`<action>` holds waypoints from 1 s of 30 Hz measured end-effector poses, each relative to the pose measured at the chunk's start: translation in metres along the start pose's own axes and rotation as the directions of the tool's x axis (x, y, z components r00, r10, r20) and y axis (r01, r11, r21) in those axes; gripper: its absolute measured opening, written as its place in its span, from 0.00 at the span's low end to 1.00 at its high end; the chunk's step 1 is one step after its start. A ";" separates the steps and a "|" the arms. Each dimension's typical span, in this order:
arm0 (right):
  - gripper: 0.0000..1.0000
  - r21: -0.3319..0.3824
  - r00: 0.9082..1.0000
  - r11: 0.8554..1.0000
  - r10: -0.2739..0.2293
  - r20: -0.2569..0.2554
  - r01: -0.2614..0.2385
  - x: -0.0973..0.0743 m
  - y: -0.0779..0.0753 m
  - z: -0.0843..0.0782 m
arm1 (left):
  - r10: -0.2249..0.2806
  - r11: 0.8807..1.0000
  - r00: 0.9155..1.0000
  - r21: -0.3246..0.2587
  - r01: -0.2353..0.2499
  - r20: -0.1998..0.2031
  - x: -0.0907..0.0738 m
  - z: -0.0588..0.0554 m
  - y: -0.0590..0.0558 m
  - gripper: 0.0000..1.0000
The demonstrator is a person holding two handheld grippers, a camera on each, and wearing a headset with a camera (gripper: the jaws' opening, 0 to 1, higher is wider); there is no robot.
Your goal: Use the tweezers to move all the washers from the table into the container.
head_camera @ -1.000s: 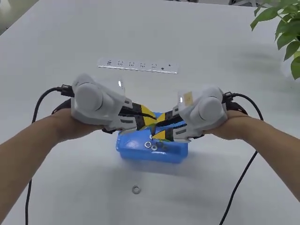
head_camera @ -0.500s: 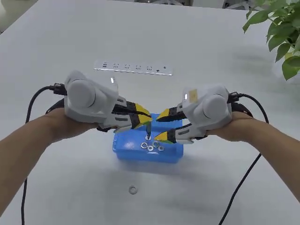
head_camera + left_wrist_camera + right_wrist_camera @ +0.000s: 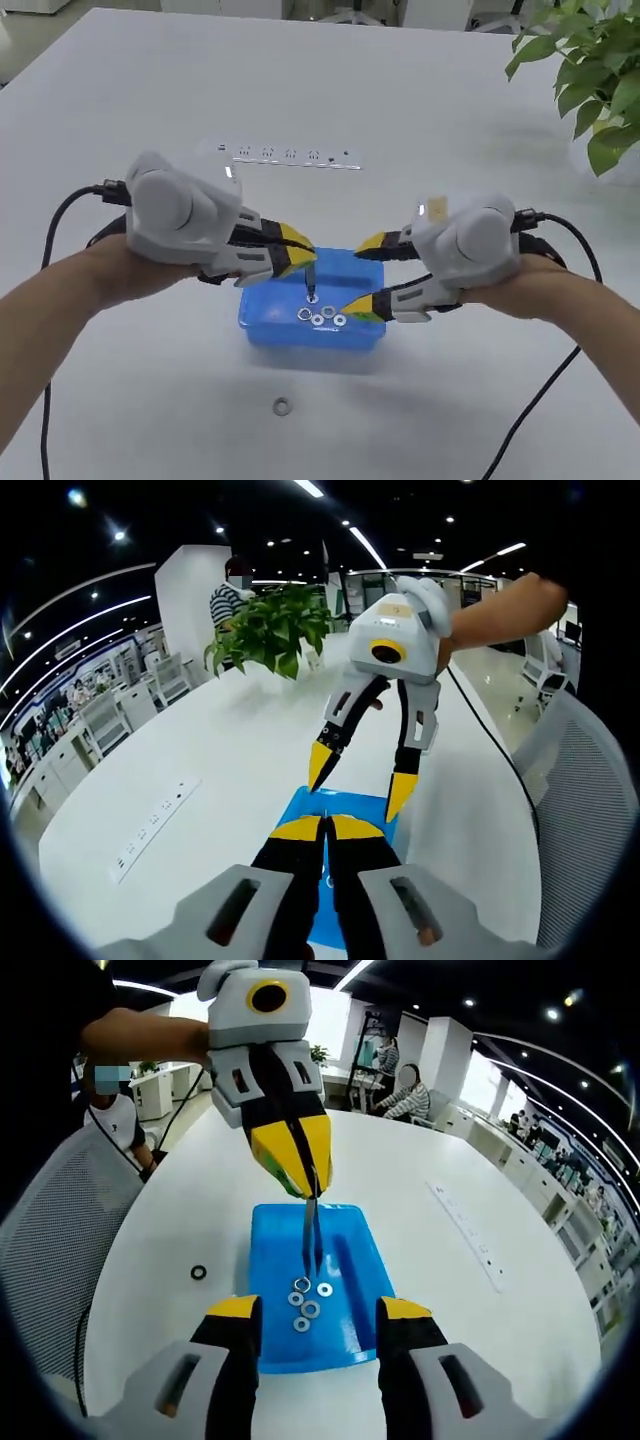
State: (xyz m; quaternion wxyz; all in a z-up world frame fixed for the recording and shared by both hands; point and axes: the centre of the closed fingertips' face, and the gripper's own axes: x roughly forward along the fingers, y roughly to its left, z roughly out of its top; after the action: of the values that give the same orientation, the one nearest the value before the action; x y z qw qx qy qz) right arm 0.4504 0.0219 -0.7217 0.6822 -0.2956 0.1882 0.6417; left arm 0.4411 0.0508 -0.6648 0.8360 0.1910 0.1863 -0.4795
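We observe the left gripper (image 3: 296,256) with its jaws pressed together on a pair of tweezers (image 3: 311,281), which hang tips-down from the yellow jaw ends. The tips stand inside the blue container (image 3: 258,316), just beside a cluster of washers (image 3: 322,317) lying on the container floor. We cannot tell whether the tips touch a washer. In the right gripper view the tweezers descend along the container's middle, and about five washers lie close together near the end of the container closest to that camera. The right gripper (image 3: 363,274) is spread wide and grips nothing. One jaw is over the far right corner of the container and the other is beside its near right edge. One further washer (image 3: 282,406) lies alone on the white table (image 3: 450,120), in front of the container and apart from it. A white power strip (image 3: 285,155) lies flat on the table beyond the container. A leafy green plant (image 3: 590,80) stands at the far right of the table.
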 end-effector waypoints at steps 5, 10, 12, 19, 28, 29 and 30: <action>0.53 0.025 1.000 1.000 -0.018 -0.001 0.018 -0.007 0.005 -0.002 | 0.006 1.000 1.000 -0.007 -0.006 0.007 -0.006 0.005 -0.003 0.05; 0.59 0.047 0.999 0.998 -0.032 0.002 0.032 -0.012 0.011 -0.003 | 0.013 1.000 1.000 -0.004 -0.013 0.016 -0.012 0.012 -0.007 0.05; 0.61 0.060 0.999 0.997 -0.039 0.002 0.039 -0.016 0.013 -0.003 | 0.014 1.000 1.000 -0.008 -0.014 0.024 -0.015 0.015 -0.008 0.05; 0.67 0.077 0.998 0.995 -0.057 -0.004 0.057 -0.025 0.019 -0.007 | 0.012 1.000 1.000 -0.002 -0.012 0.021 -0.020 0.019 -0.014 0.05; 0.74 0.119 0.997 0.990 -0.075 0.002 0.074 -0.032 0.026 -0.012 | 0.006 1.000 1.000 -0.003 -0.006 0.015 -0.029 0.022 -0.024 0.05; 0.75 0.122 0.997 0.990 -0.075 0.001 0.075 -0.033 0.028 -0.012 | 0.007 1.000 1.000 -0.005 -0.007 0.015 -0.030 0.022 -0.024 0.05; 0.75 0.124 0.997 0.989 -0.076 0.001 0.075 -0.033 0.030 -0.012 | 0.008 1.000 1.000 -0.006 -0.008 0.013 -0.031 0.021 -0.025 0.05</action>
State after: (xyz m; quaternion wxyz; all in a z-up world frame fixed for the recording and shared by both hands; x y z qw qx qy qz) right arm 0.4191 -0.0115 -0.7147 0.7235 -0.2581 0.2144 0.6033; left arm 0.4073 0.0510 -0.6346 0.8397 0.1861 0.1812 -0.4769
